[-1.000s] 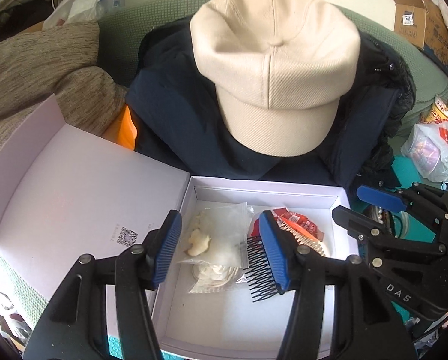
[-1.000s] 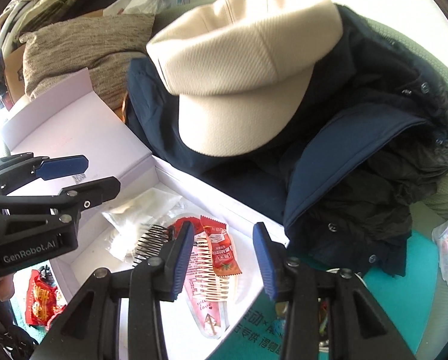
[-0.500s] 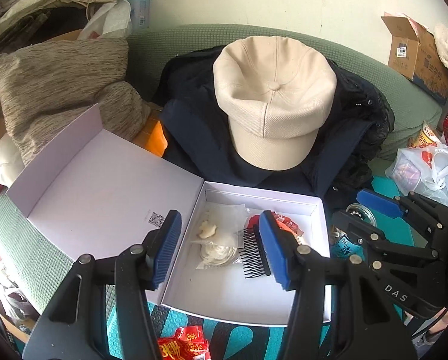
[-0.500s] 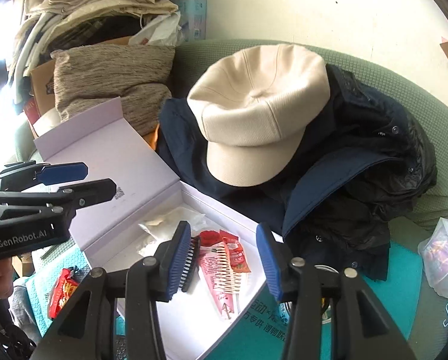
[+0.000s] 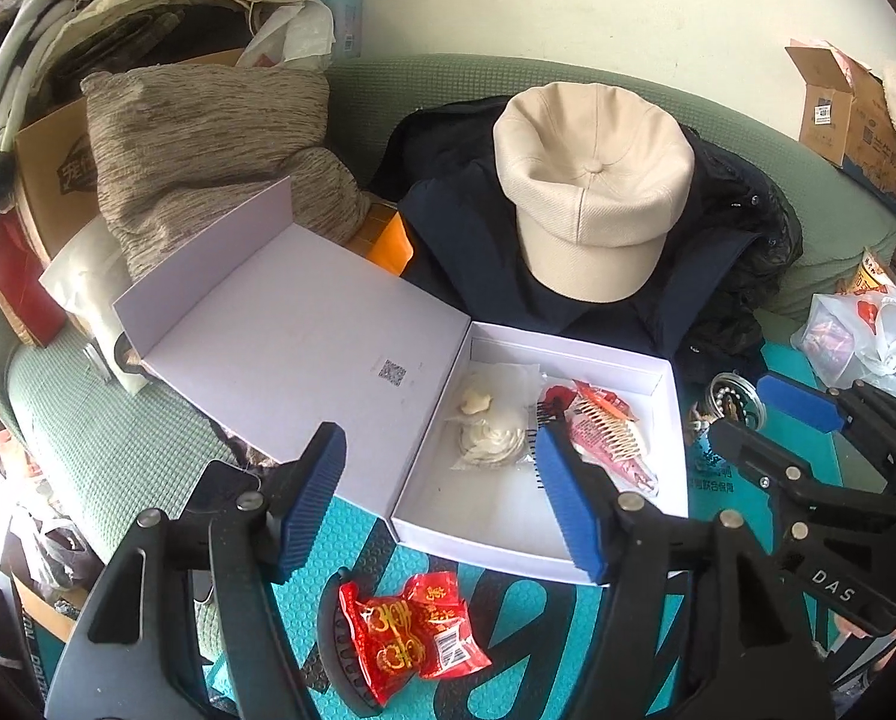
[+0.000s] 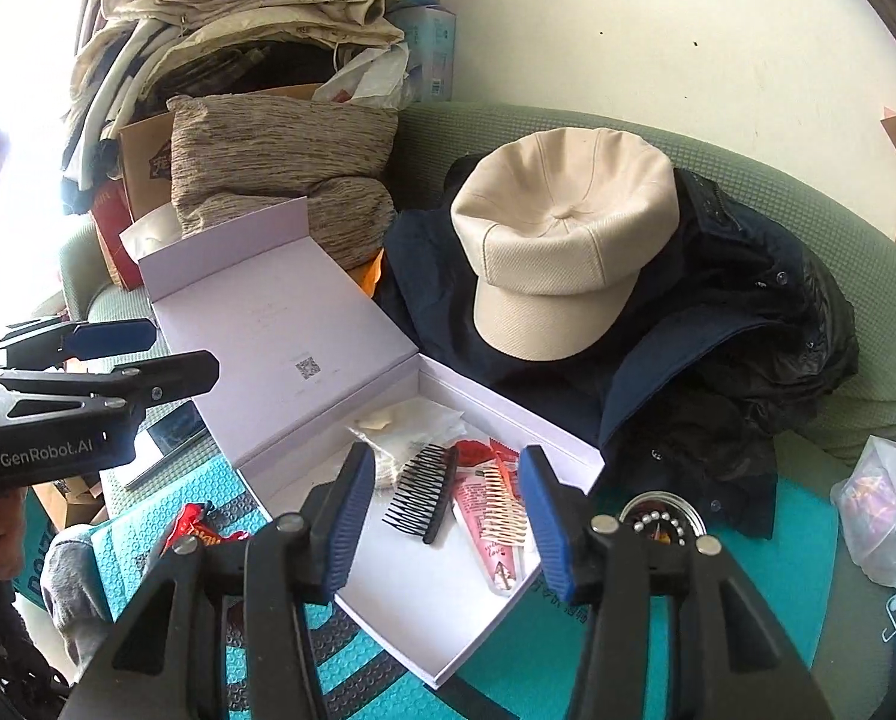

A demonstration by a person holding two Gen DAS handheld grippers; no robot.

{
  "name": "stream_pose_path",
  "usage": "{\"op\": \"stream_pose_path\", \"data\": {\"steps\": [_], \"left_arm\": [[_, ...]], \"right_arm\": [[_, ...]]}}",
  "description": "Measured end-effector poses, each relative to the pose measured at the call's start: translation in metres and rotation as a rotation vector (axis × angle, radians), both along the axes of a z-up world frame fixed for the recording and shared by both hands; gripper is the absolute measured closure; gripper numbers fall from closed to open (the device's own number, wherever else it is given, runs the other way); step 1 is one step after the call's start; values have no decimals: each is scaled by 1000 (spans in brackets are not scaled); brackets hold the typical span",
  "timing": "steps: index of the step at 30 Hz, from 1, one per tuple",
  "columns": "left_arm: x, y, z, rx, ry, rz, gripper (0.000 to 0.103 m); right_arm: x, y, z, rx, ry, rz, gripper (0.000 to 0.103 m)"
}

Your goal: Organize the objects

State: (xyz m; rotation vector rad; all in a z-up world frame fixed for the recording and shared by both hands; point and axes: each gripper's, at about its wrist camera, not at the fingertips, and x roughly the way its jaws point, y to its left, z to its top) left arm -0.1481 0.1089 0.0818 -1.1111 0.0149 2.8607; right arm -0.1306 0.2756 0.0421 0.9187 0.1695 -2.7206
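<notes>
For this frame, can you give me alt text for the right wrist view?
An open white box on a teal mat holds a black comb and snack packets, seen between the right gripper's empty, opening fingers. Behind sits a cream cap on a dark jacket.

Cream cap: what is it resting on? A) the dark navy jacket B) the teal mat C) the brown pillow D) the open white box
A: the cream cap sits on the dark navy jacket, behind the open white box.

Left gripper (image 5: pixel 442 498), right gripper (image 6: pixel 442 522): both withdrawn up and back from white box (image 5: pixel 568 558); jaws opening, empty.
</notes>
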Motion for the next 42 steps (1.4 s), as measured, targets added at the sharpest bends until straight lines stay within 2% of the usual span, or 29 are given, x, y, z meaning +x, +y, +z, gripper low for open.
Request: {"op": "stream_pose_path", "data": {"steps": [10,17,36,38,42], "left_arm": [[44,-27,-17,16,-30,48,39],[66,-37,-25,-4,-36,59,38],[89,-85,-89,-10,-157,155,38],[90,-91,-96,1,-166,155,38],[92,-102,-112,5,-187,166,39]], "right_arm": [[30,-23,-13,-35,-26,54,52],[45,-34,-26,-63,-57,95,52],[58,-80,-72,-83,-174,219,52],[58,-87,-78,-78,-188,233,46],[56,-101,-89,-69,-212,261,40]]}}
